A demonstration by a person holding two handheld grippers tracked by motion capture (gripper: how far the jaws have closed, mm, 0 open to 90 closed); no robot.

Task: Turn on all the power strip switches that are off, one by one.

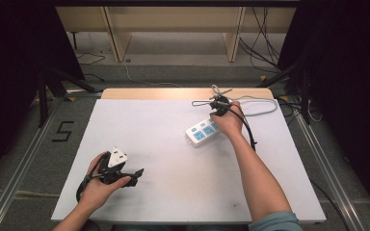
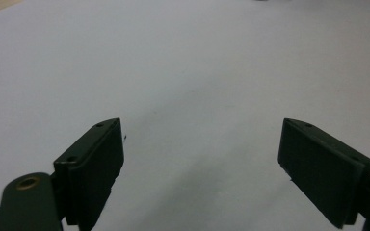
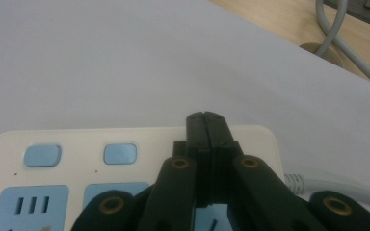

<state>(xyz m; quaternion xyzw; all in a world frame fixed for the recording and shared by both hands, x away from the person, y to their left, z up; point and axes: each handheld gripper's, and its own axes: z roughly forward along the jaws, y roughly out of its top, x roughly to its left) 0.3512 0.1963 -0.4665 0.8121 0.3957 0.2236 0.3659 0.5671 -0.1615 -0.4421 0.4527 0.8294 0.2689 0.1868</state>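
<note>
A white power strip [image 1: 200, 132] with blue sockets lies on the white sheet [image 1: 173, 168], right of the middle. In the right gripper view its end with two blue buttons [image 3: 120, 153] is directly under me. My right gripper [image 3: 206, 120] is shut, with nothing between its jaws and its tips over that end of the strip [image 3: 139, 139]. I cannot tell whether they touch it. Near the front left my left gripper [image 1: 137, 174] rests low over the sheet, pointing right. Its jaws [image 2: 202, 130] stand wide open over bare sheet.
The strip's grey cable [image 1: 262, 108] loops over the back right of the table and runs across bare wood [image 3: 335, 41]. A strip of wooden tabletop [image 1: 149, 93] shows behind the sheet. Dark stands and loose cables lie on the floor around the table.
</note>
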